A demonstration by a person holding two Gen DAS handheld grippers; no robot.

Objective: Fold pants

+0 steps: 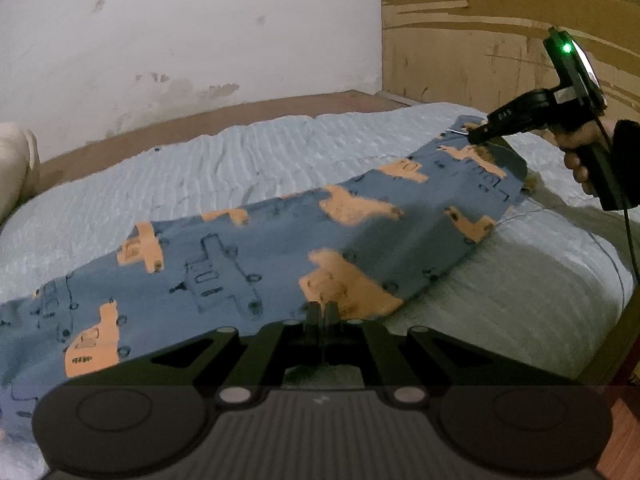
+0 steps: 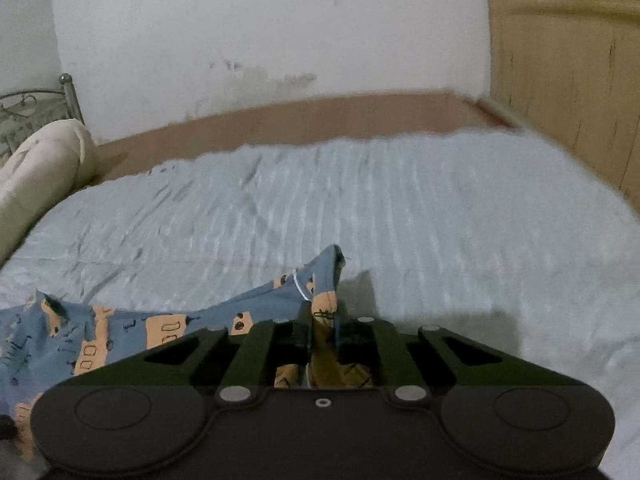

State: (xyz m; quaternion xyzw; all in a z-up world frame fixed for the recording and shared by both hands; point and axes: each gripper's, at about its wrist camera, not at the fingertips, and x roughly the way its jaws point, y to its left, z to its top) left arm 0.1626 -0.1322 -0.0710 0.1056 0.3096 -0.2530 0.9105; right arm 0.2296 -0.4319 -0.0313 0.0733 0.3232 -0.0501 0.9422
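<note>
Pants (image 1: 280, 240) on bed (image 1: 248, 160); pillow (image 1: 16, 168) far left.

Right gripper (image 1: 476, 136) marked "GAS" (faint, uncertain).

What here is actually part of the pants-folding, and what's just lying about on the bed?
In the job:
- blue patterned pants
- left gripper, pinching their near edge
- right gripper, shut on a lifted corner
- light blue bedsheet, the work surface

Just there:
- cream pillow
- metal bed frame
- wooden panel
</note>
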